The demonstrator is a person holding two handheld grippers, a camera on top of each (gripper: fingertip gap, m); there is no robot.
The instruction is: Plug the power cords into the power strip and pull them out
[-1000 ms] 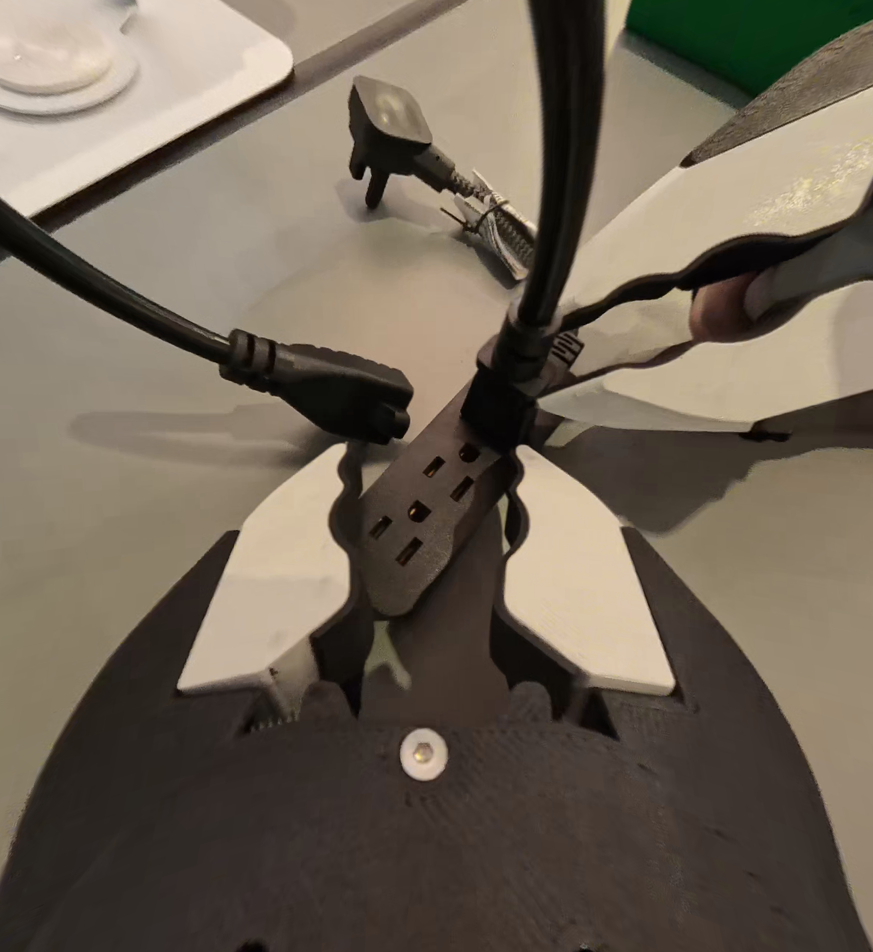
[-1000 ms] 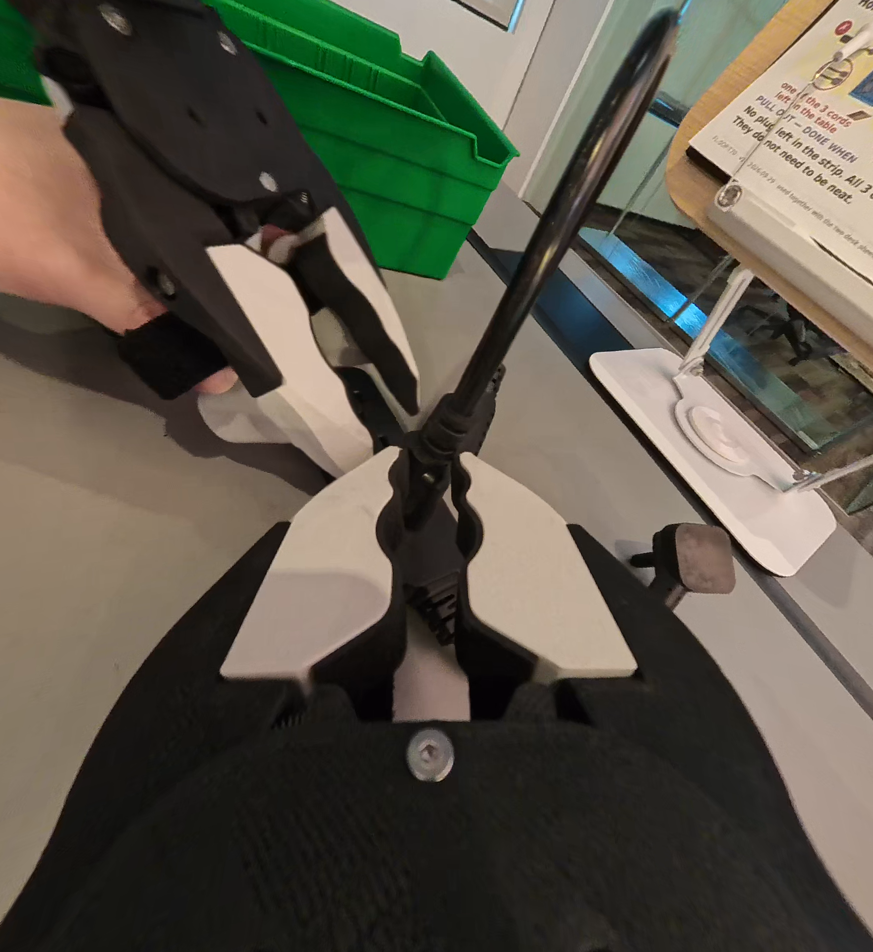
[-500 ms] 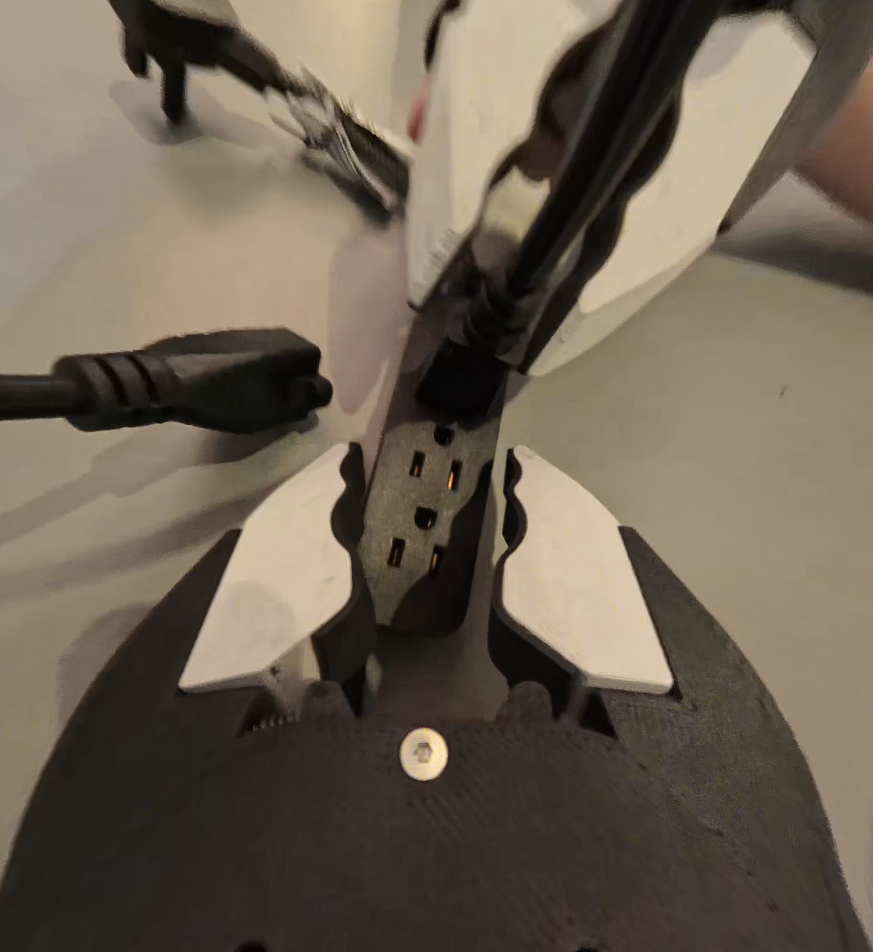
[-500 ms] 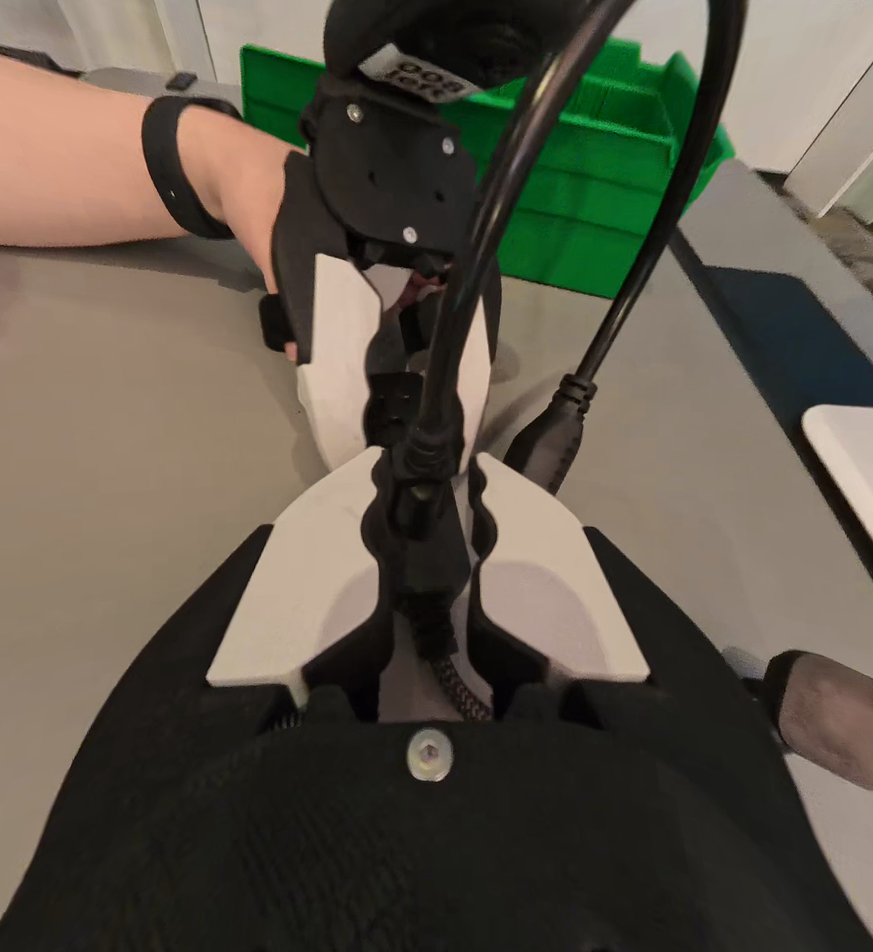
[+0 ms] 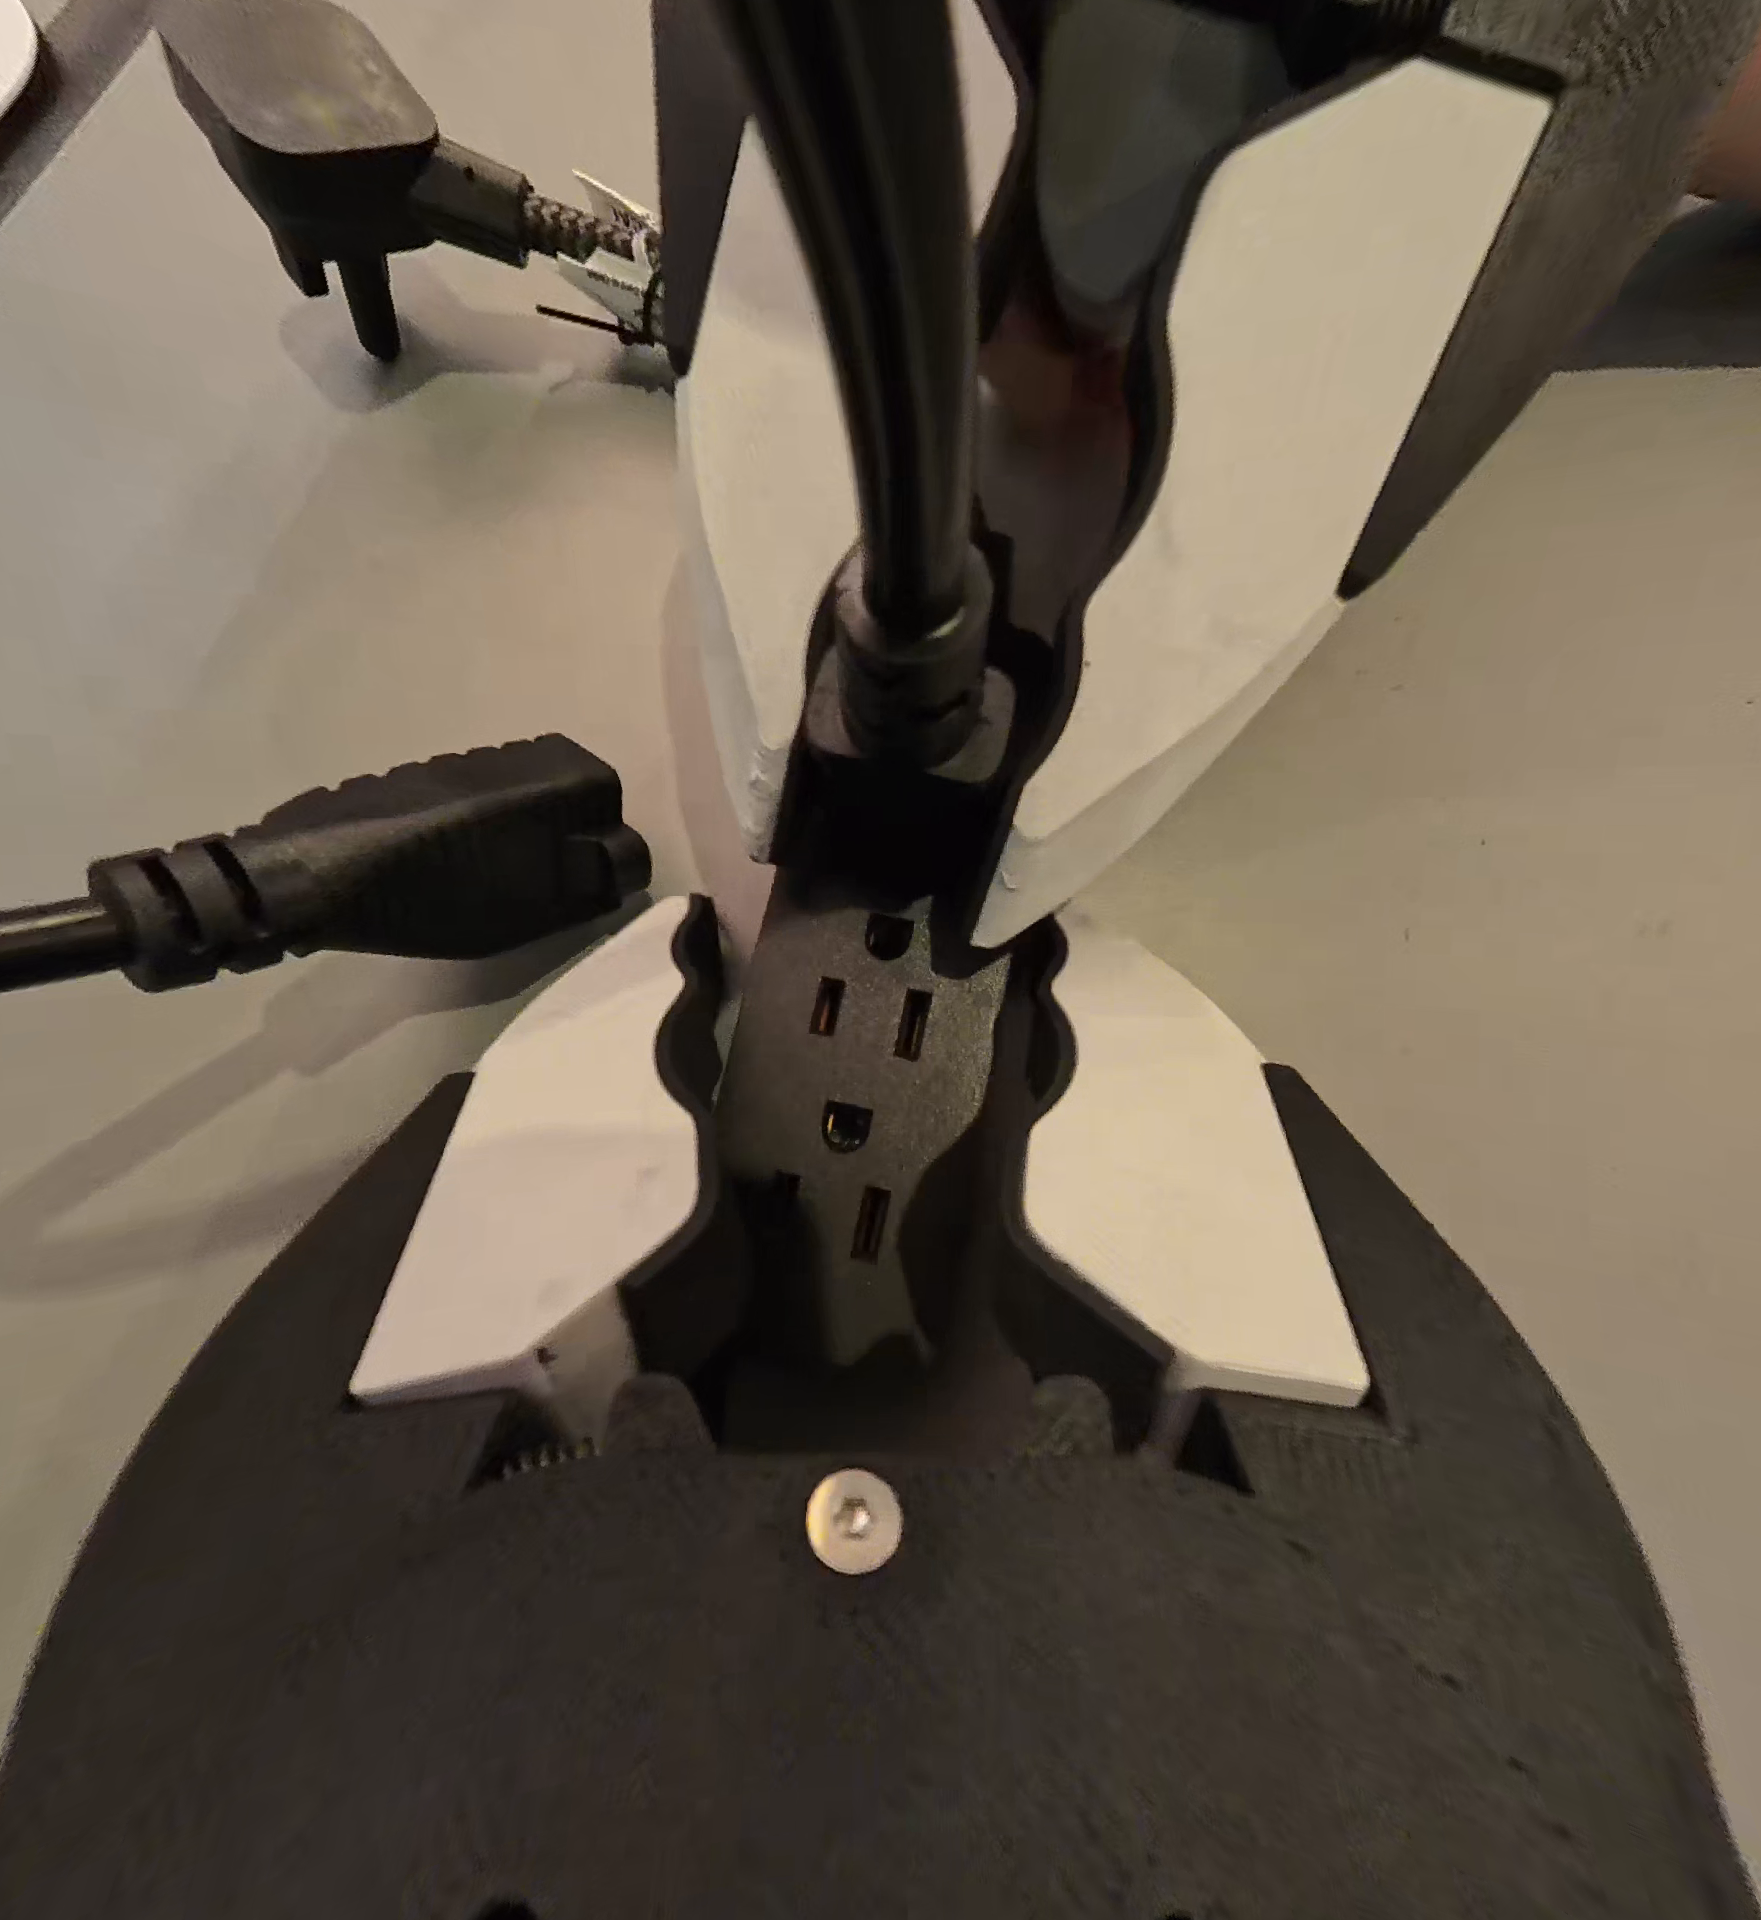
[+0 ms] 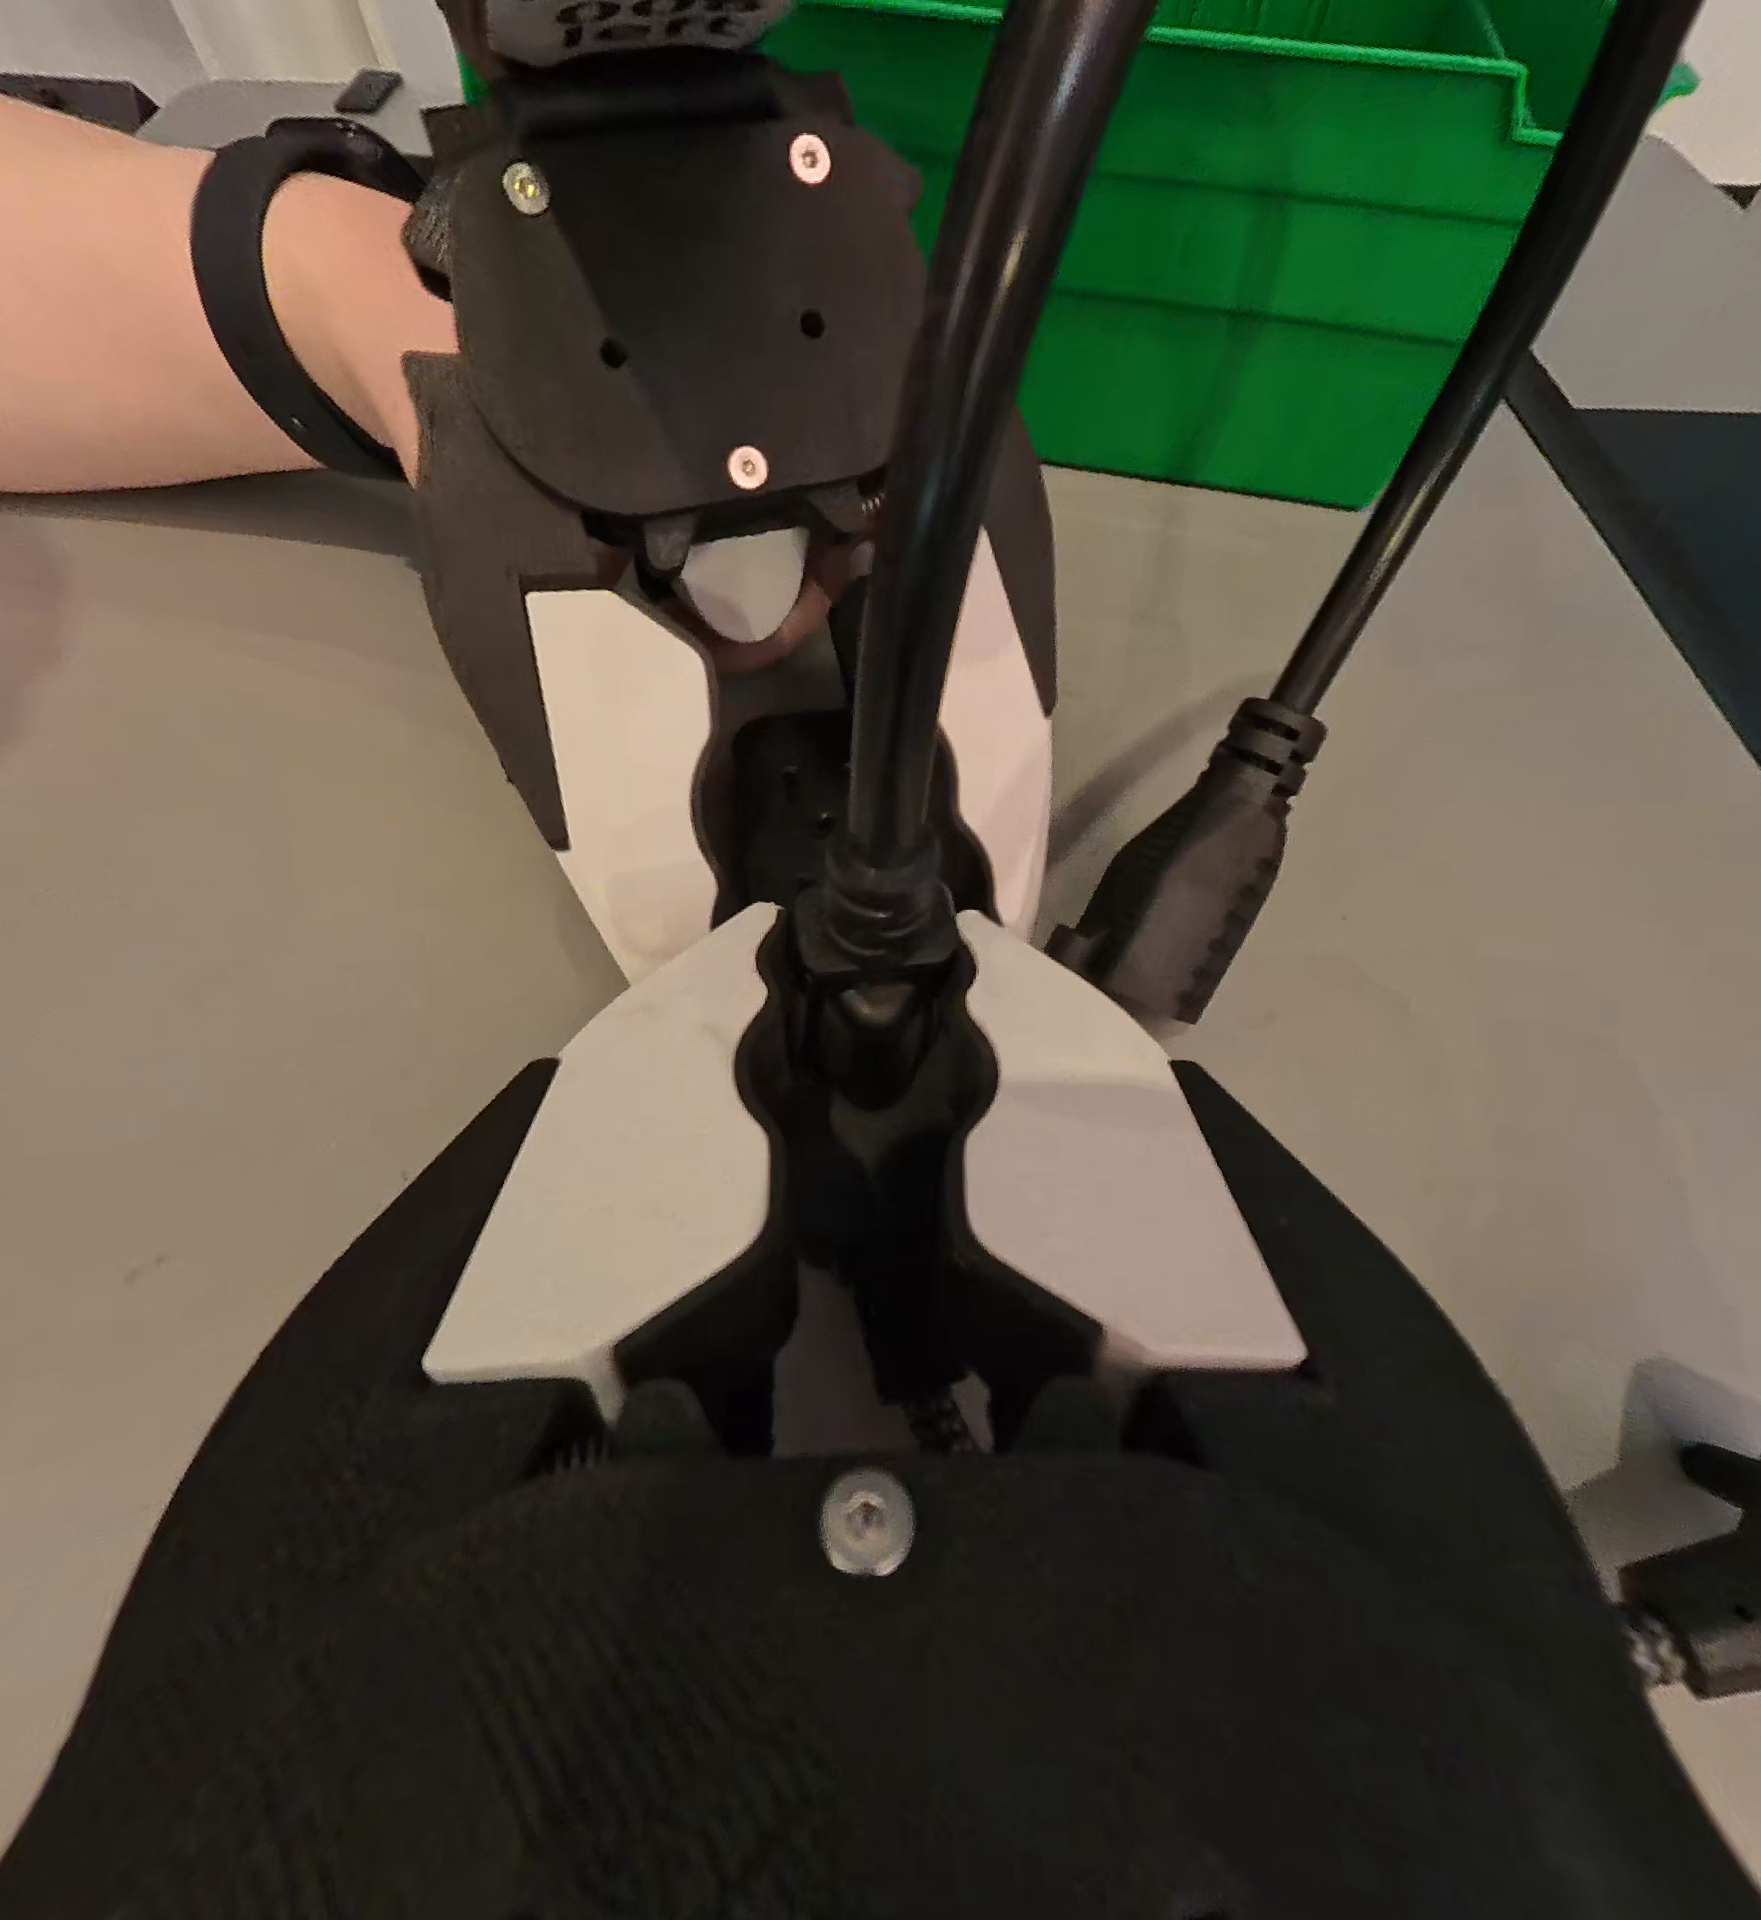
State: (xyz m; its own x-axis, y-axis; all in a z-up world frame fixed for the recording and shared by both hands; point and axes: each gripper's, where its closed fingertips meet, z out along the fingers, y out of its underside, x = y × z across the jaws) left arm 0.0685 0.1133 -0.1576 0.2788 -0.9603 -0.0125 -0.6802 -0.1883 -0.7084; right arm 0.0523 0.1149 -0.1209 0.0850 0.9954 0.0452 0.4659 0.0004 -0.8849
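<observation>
Gripping the power strip [image 5: 855, 1122], left tongs [image 5: 860, 997]; right tongs [image 6: 865, 925] clamp the plug [image 6: 871, 1023].

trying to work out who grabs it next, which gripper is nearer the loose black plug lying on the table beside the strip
Left. The loose plug lies just off the left gripper's fingertip, which clamps the power strip. The right gripper, shut on the seated plug, sits a little farther.

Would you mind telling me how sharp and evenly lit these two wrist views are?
Left wrist view: dim and warm, power strip sharp, cord slightly smeared, soft shadows on the table. Right wrist view: brighter, green bin crisp, glare streak along the held cord, wide-angle bending at the edges.
</observation>
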